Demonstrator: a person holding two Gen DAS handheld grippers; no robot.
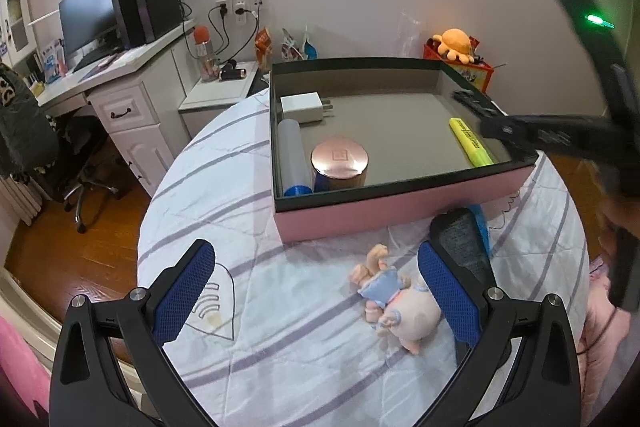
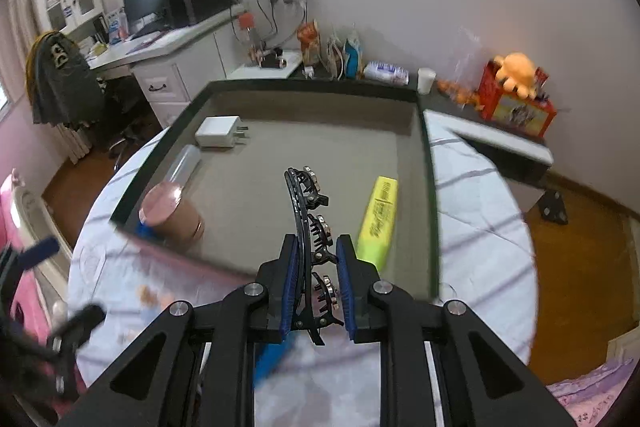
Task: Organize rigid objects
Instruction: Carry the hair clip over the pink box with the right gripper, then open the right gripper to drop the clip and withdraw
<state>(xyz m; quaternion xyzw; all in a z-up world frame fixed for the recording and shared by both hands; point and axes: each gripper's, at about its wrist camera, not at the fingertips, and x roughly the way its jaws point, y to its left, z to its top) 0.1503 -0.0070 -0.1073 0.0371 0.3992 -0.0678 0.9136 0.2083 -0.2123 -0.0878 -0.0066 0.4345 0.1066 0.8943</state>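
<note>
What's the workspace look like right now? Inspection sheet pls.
Surface: round table under striped cloth.
Job's things: pink box holds white charger, clear tube, copper-lidded jar, yellow highlighter; black remote outside, by the box.
Clutter: plush pig on the cloth.
Grippers: left gripper open, empty; right gripper shut on black hair clip above the box.
Cables: plugs at wall sockets.
Surroundings: desk with monitor, office chair, orange plush.

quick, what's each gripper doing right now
left gripper: open, holding nothing.
right gripper: shut on a black hair clip, above the box.
</note>
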